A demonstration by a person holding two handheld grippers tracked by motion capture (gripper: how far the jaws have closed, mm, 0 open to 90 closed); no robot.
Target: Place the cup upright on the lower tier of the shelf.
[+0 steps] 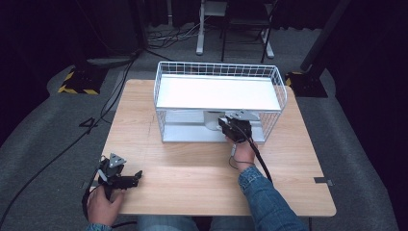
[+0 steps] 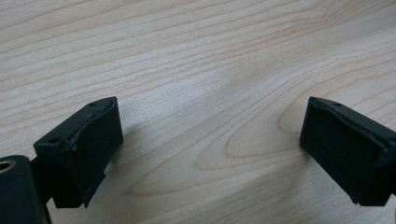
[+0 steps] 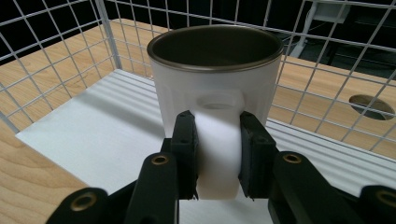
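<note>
A white mug [image 3: 215, 79] with a dark metal inside stands upright on the lower shelf of the white wire rack [image 1: 219, 94]. My right gripper [image 3: 217, 151] is shut on the mug's white handle [image 3: 217, 149], its black jaws pressed against both sides. From above, the right gripper [image 1: 234, 128] reaches into the rack's front opening, and the mug [image 1: 211, 120] shows partly under the top shelf. My left gripper [image 1: 120, 177] rests near the table's front left corner. Its jaws stand wide apart over bare wood [image 2: 210, 93], open with nothing between them.
The wooden table [image 1: 192, 168] has free room in front of the rack. Wire walls [image 3: 56, 51] close in the shelf at the left and behind the mug. A round hole [image 3: 371, 105] in the tabletop shows through the mesh. Cables and stands lie on the floor beyond.
</note>
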